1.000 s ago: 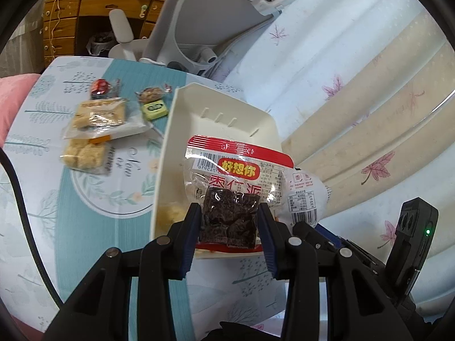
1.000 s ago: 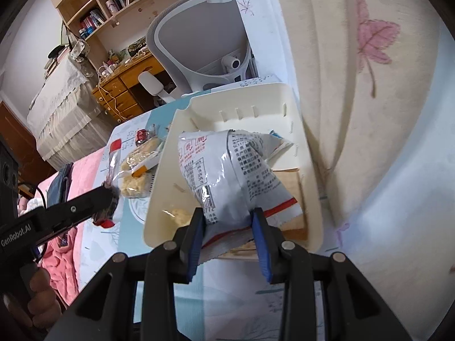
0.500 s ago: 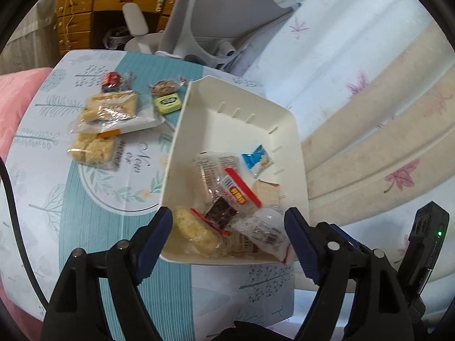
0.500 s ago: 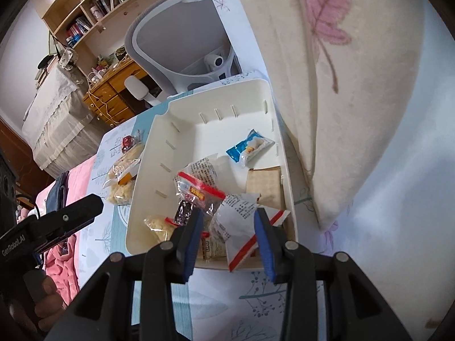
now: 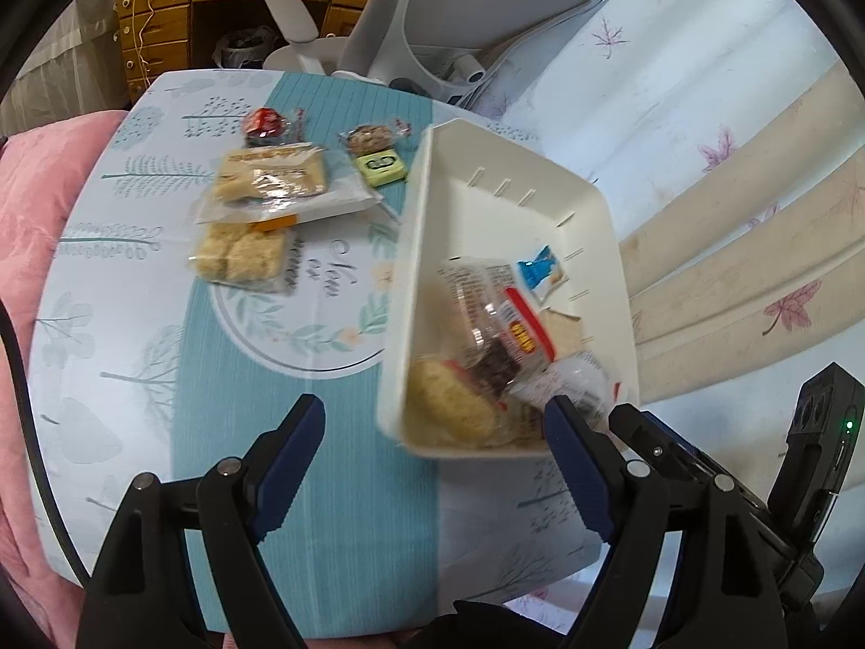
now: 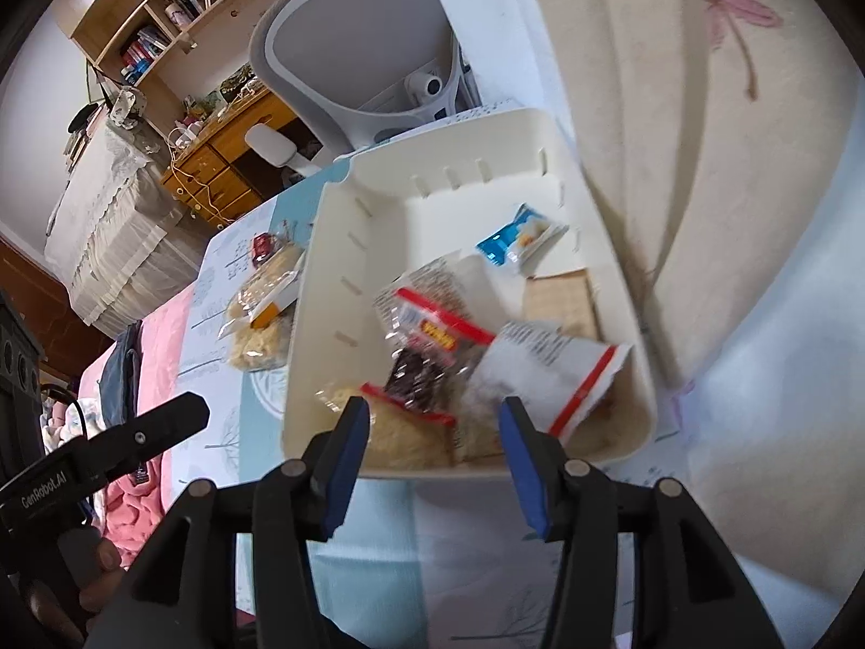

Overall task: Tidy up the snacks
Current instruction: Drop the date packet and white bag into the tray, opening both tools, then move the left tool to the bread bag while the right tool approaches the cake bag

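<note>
A white tray (image 5: 459,162) (image 6: 432,130) sits on the right of the table and holds several snacks. Among them are a clear packet of dark pieces with a red label (image 5: 508,346) (image 6: 427,346), a white packet with a red stripe (image 6: 546,368) and a small blue packet (image 5: 540,273) (image 6: 513,238). My left gripper (image 5: 432,422) hangs over the tray's near left corner, its jaws opening wide with nothing between the pads. My right gripper (image 6: 432,416) is at the tray's near rim, its jaws opening, and the striped packet lies just beyond them, free.
Loose snacks lie on the table left of the tray: rice cakes (image 5: 240,254), a pale bar packet (image 5: 275,178), a green candy (image 5: 381,167) and a red one (image 5: 265,124). A grey chair (image 5: 459,16) stands behind. Pink bedding (image 5: 32,189) is left, a leaf-print cover (image 5: 730,135) right.
Both grippers let go of their packets, which now lie in the tray. The left jaws spread wide and shifted left over the table; the right jaws parted.
</note>
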